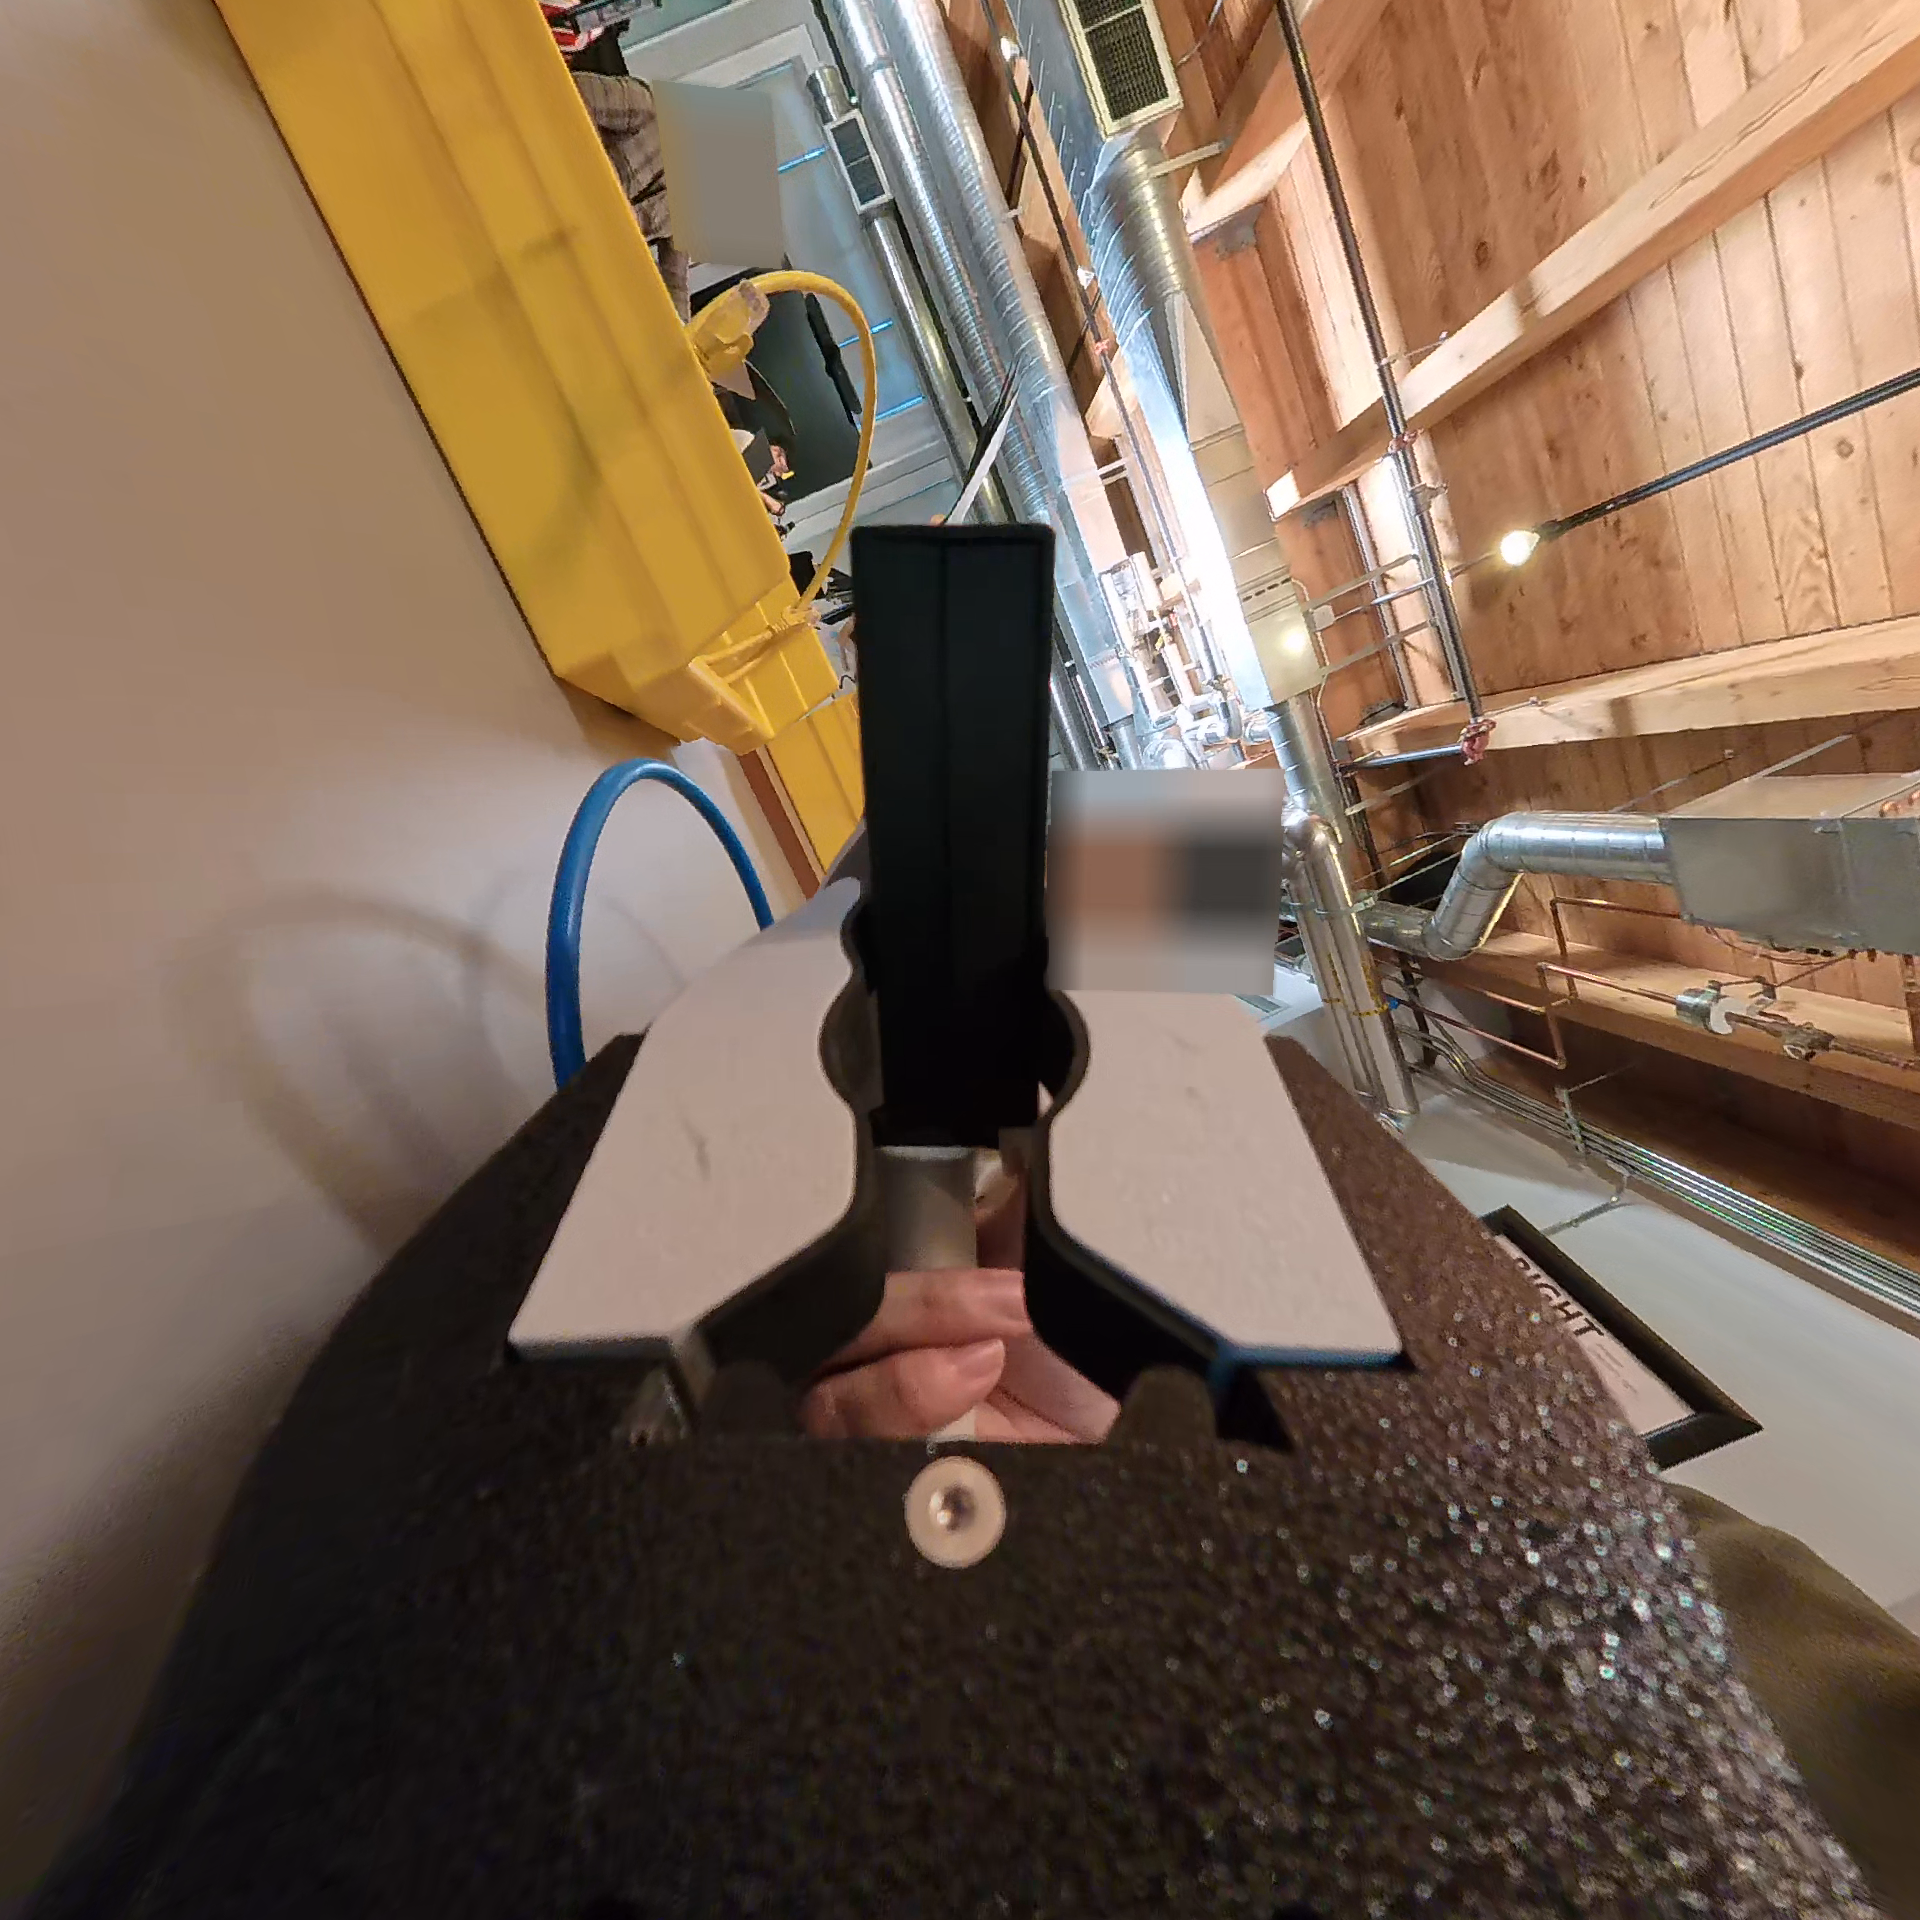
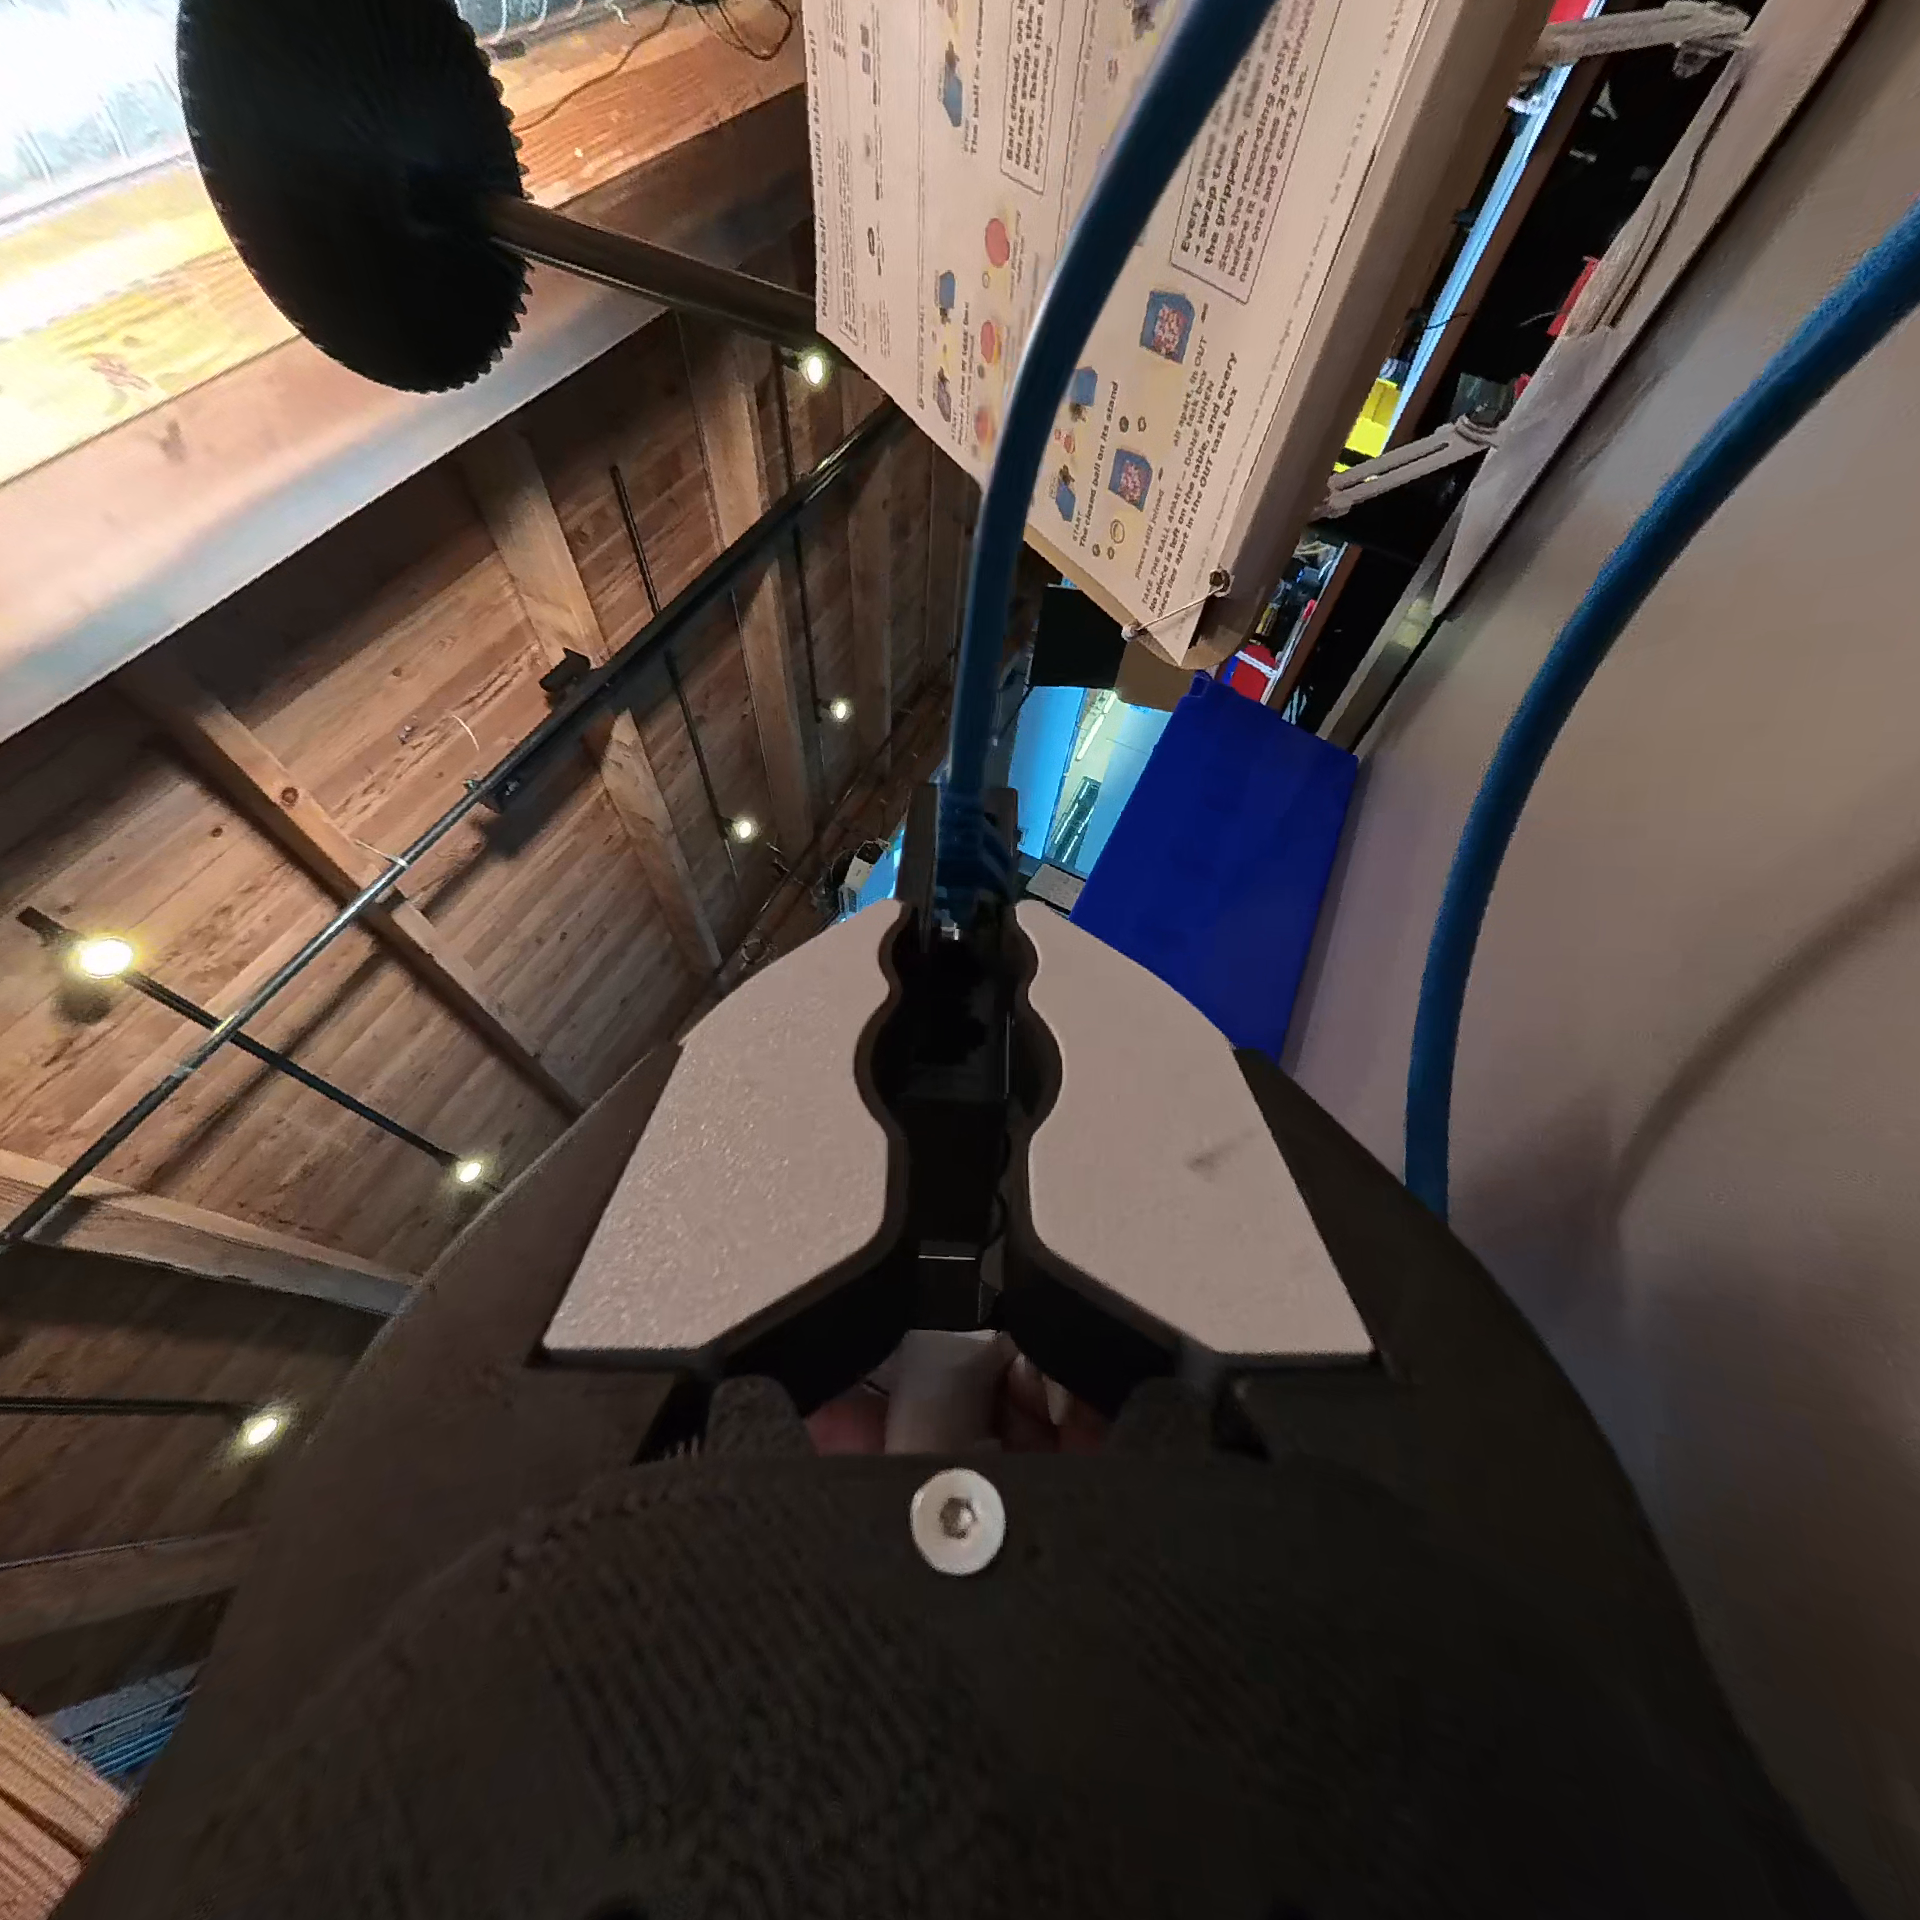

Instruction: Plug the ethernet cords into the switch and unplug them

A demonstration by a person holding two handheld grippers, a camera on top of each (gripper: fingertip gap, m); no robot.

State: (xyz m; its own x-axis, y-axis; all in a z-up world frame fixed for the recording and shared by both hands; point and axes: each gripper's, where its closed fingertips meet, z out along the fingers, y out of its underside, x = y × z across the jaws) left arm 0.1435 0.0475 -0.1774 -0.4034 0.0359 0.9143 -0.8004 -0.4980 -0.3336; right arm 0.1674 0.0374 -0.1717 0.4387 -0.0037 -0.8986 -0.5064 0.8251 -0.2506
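Observation:
My left gripper [image 1: 951, 956] is shut on a long black box, the switch [image 1: 951, 727], which sticks out forward between the grey pads [image 1: 707, 1143]. A blue ethernet cord [image 1: 623, 800] loops on the beige table behind the left finger; its ends are hidden there. My right gripper [image 2: 961, 925] is shut at the tips on the blue cord's plug [image 2: 977, 847], with a narrow black part beside it that I cannot identify. The blue cord [image 2: 1013, 468] rises from the plug and a second stretch [image 2: 1558, 675] curves over the table at right.
A yellow bin [image 1: 499, 260] stands at the table's far side with a yellow ethernet cord [image 1: 857, 416] arching out of it. A blue bin [image 2: 1216, 873], a printed sheet on a board [image 2: 1143, 260] and a black stool [image 2: 343, 177] lie beyond the right gripper. My left and right fingertips are right by each other.

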